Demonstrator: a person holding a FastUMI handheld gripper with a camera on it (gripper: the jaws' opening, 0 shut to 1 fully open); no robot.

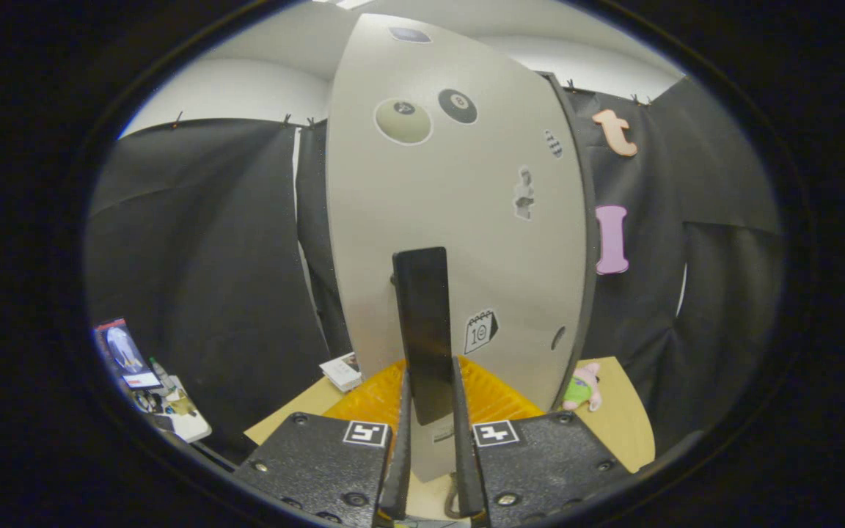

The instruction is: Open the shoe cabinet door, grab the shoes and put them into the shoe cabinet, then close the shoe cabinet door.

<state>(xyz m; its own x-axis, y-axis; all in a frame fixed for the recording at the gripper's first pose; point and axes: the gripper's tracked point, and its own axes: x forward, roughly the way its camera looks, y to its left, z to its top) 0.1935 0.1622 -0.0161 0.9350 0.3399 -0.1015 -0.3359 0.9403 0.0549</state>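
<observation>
Far to my left, past the black cloth wall, a cluttered side shelf (166,407) holds small odds and ends I cannot make out. Nearer, a small white box (342,371) lies on the pale wooden surface (631,425), just left of the cabinet door (459,220). That door is smooth, matte, pale grey, dotted with stickers, and stands close ahead of me. My fingers (431,433) are clamped on its flat, dark, glossy handle (424,330), one each side. An orange ribbed mat (499,400) lies below. To the right sits a soft plush toy (582,389). I judge I am working the door; I cannot tell whether opening or closing, and see no shoes.
</observation>
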